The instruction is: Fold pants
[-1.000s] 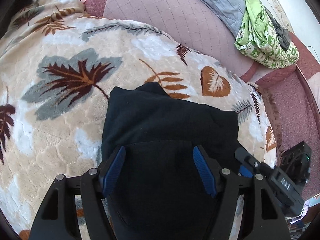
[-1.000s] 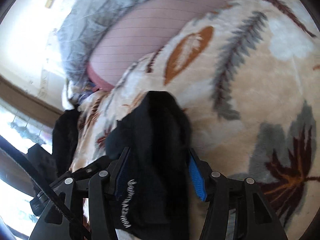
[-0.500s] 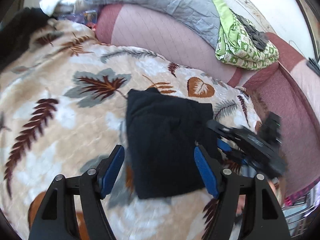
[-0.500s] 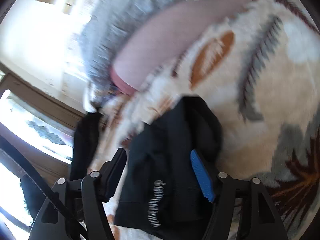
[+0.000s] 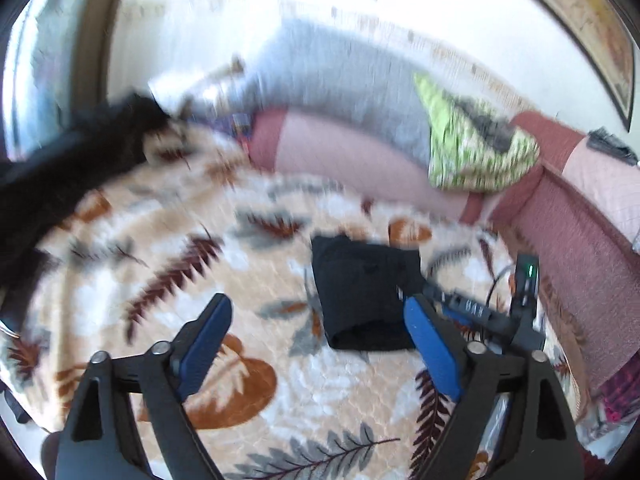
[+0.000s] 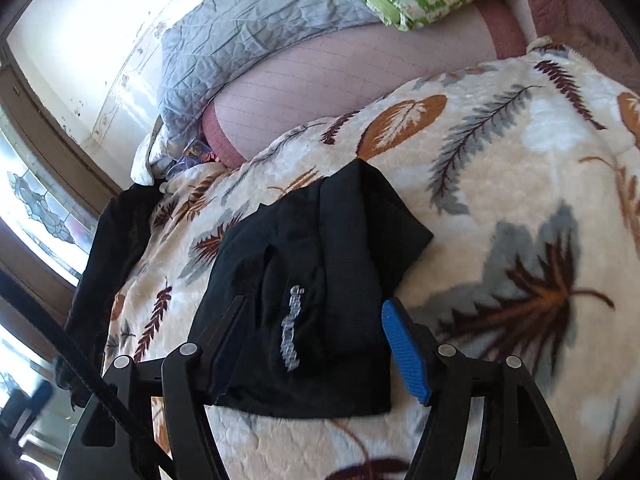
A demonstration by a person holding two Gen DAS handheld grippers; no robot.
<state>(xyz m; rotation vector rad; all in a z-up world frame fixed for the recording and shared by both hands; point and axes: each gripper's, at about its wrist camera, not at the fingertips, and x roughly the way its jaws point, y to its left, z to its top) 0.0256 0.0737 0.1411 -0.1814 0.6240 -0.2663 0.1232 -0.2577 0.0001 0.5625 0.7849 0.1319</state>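
The black pants [image 5: 366, 294] lie folded into a small rectangle on the leaf-patterned blanket [image 5: 168, 264]. In the right wrist view the pants [image 6: 320, 276] show a grey logo and lie just in front of the fingers. My left gripper [image 5: 320, 340] is open and empty, raised well back from the pants. My right gripper [image 6: 312, 344] is open and hovers low over the near edge of the pants; I cannot tell whether it touches them. The right gripper also shows in the left wrist view [image 5: 480, 312], beside the pants' right edge.
A second dark garment [image 5: 68, 168] lies at the blanket's far left edge. A pink sofa back [image 5: 360, 152] carries a grey quilt [image 5: 340, 80] and a green patterned cloth [image 5: 476, 148]. A window [image 6: 36, 208] is at the left.
My left gripper has lifted up and pulled back from the pants, so they look much smaller. My right gripper has also drawn back a little; both stay open.
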